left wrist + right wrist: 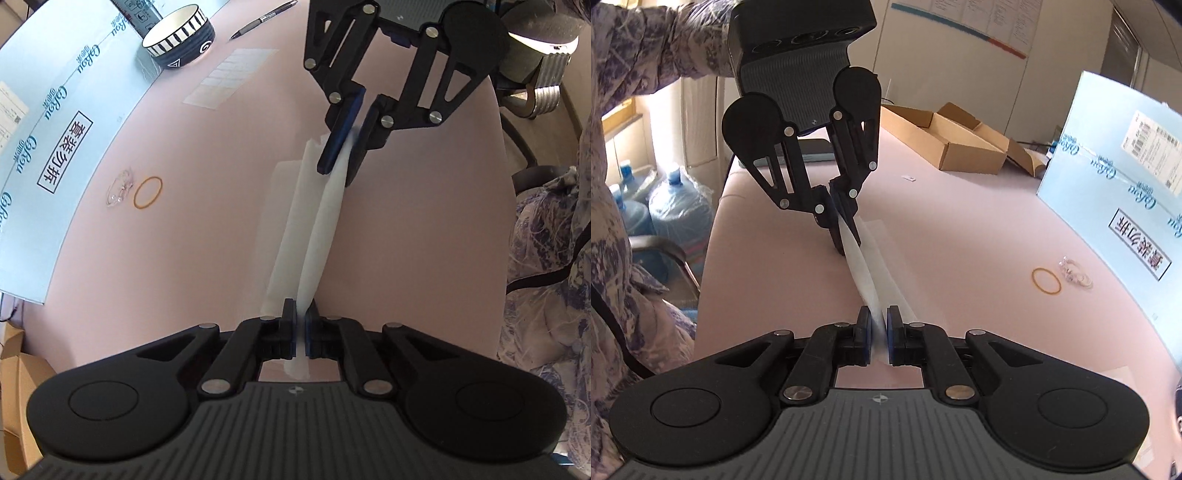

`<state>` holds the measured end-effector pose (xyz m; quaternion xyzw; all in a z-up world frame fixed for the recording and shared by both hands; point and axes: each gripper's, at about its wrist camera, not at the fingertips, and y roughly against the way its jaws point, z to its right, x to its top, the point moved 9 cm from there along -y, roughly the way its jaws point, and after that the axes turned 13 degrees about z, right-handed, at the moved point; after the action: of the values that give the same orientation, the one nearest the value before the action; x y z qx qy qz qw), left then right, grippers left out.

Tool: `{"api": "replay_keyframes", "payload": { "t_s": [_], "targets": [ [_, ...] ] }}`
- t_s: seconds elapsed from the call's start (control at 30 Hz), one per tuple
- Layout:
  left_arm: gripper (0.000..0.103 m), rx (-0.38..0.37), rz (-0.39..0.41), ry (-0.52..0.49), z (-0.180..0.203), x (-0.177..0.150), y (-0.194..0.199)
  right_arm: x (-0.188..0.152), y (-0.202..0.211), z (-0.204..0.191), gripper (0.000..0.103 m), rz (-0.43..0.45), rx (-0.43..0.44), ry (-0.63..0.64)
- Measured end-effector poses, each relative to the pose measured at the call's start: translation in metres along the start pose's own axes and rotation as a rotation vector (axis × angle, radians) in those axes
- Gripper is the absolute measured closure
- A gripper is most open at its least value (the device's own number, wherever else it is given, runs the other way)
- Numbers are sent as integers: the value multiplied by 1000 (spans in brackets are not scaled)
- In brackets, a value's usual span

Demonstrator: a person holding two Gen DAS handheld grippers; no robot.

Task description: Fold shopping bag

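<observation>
You have the shopping bag (314,236) stretched as a long, narrow white strip between your two grippers, lifted off the pink table (207,236) along most of its length. One flap of it hangs lower on the side toward the big blue box (55,122) and seems to rest on the tabletop, though the thin translucent film makes that hard to judge.

Your left gripper (301,325) is clenched on one end of the strip; in the left wrist view the blue pads (294,332) press the white film from both sides, and a short tail of bag pokes out behind them. Your right gripper (878,326) grasps the other end, its pads (892,332) set close with the film pinched between them, a little blurred. Each gripper shows in the other's camera: the right one (341,162) tilts down from above, and the left one (846,240) points steeply down at the table.

An orange rubber band (147,192) lies flat on the table, just beside a small clear plastic piece (120,188), both well apart from the bag. Farther off stand a striped bowl (180,35) and a pen (264,18). Open cardboard boxes (964,142) sit at the far table edge, and your patterned sleeve (646,48) reaches in above the left gripper
</observation>
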<state>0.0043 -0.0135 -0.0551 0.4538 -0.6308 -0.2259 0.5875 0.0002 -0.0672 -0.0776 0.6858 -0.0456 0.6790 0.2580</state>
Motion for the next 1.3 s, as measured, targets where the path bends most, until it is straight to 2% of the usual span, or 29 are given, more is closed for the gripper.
{"api": "replay_keyframes", "payload": {
  "t_s": [0.17,0.27,0.43,0.7,0.8,0.9,0.97,1.03,1.1,1.2,1.23,1.3],
  "targets": [
    [96,-141,-52,173,-23,-7,-2,-1,-4,19,97,35,39,-293],
    [95,-223,-65,250,-31,-11,-4,-1,-6,28,97,44,54,-401],
    [95,-320,-74,325,-43,-18,-7,-5,-11,47,97,42,75,-556],
    [95,-488,-103,508,-66,-34,-18,-10,-16,63,97,43,88,-692],
    [95,-572,-80,621,-73,-47,-21,-11,-18,67,98,11,80,-723],
    [97,-603,-71,725,-76,-54,-20,-12,-16,65,99,-4,59,-712],
    [97,-590,-51,763,-74,-56,-17,-13,-14,64,99,-4,47,-712],
    [97,-534,-31,774,-72,-55,-14,-14,-14,62,99,-3,34,-696],
    [97,-453,-12,787,-68,-50,-16,-14,-16,59,99,-2,19,-675],
    [95,-254,31,821,-60,-45,-1,-14,-18,56,99,-2,-3,-647],
    [91,-186,47,832,-57,-43,5,-13,-20,55,99,-3,-8,-639],
    [63,-49,103,809,-48,-36,21,-12,-22,54,99,-3,-20,-611]
  ]
}}
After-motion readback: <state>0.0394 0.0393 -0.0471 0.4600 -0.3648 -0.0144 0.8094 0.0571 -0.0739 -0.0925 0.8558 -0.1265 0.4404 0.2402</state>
